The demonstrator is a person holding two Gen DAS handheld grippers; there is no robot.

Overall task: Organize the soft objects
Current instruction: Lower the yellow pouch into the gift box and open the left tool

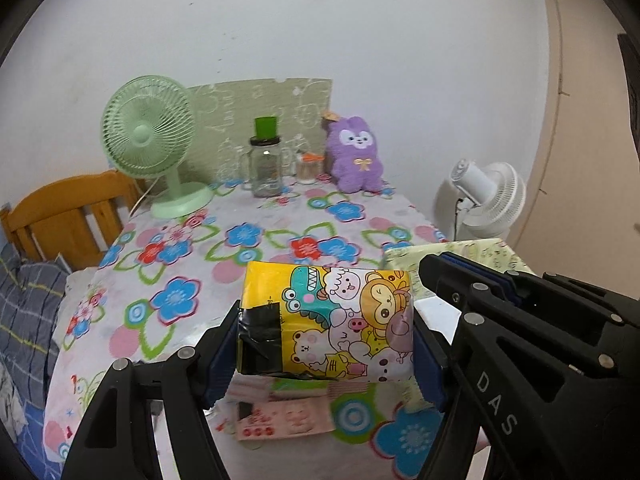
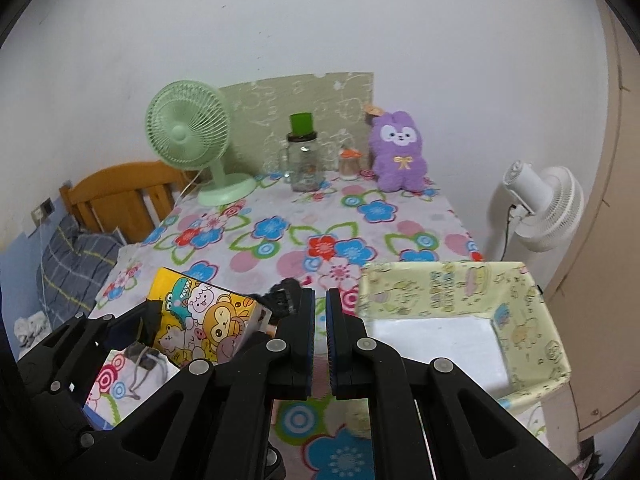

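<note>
- Soft yellow tissue pack printed with cartoon animals (image 1: pixel 332 320) is the thing in hand: the left gripper (image 1: pixel 326 350) has its jaws pressed on the pack's two ends and carries it clear of the table, above the near edge.
- Right gripper (image 2: pixel 319 340) is just beside it with its jaws nearly together and nothing between them.
- Pale yellow fabric storage box with small cartoon prints (image 2: pixel 524 332) stands open at the near right corner; what shows of its white bottom is bare, so by my reading nothing has been stowed there yet.
- Fluffy purple plush rabbit with a gold bow (image 1: pixel 355 156) sits upright at the far side of the table, well apart from the box, and looks to be another soft thing left to put away.
- Judgement: the task is at an early stage, with one pack lifted, none placed, and the plush untouched.
- Table (image 1: pixel 256 216) wears a white cloth with blue, red and pink flowers.
- Along its back stand a mint-green desk fan (image 1: pixel 154 140), a clear glass jar with a dark lid (image 1: pixel 266 168) and a small orange-topped jar; a green patterned board leans on the wall.
- Around it: a plain white wall, a wooden chair back (image 1: pixel 64 212) and blue checked bedding on the left, a white standing fan (image 2: pixel 548 208) on the right.
</note>
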